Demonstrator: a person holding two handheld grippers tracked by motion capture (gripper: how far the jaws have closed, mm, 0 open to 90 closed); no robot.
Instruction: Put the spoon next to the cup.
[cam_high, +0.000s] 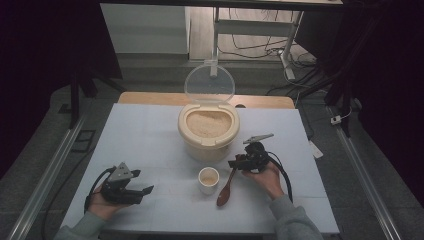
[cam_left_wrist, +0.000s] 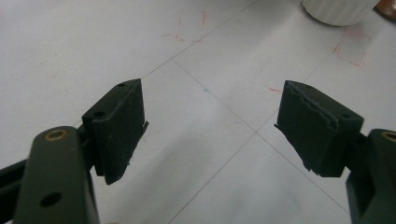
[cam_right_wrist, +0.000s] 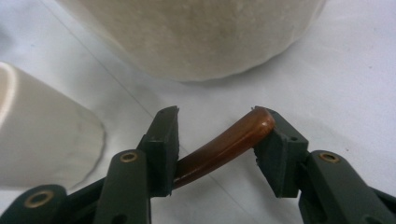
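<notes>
Two grippers, two containers and one spoon are counted on the white table (cam_high: 150, 135). The larger container is a cream tub (cam_high: 208, 131) set toward the far middle of the table, with its clear round lid (cam_high: 209, 83) swung up and standing behind it; it is filled nearly to the rim with pale grain (cam_high: 207, 122). The smaller container is a white cup (cam_high: 208, 180) placed just in front of the tub, and a small amount of the same pale grain is seen in its bottom. One brown wooden spoon (cam_high: 226, 189) is laid just beside the cup on the person's right, its bowl toward the near edge and its handle angled up toward the right gripper (cam_high: 239, 163). In the right gripper view, the curved end of the spoon handle (cam_right_wrist: 224, 145) is seen lying across the gap between the jaws, which are spread around it; the tip is touched by one pad (cam_right_wrist: 275, 149), while whether the other pad is in contact cannot be told, so no firm pinch is shown. The tub wall and the cup are seen close beyond those jaws. The left gripper (cam_high: 142, 192) is held in the left hand (cam_high: 102, 202) near the table's near left corner, well apart from the cup, and its jaws are spread wide with only bare table between them.
</notes>
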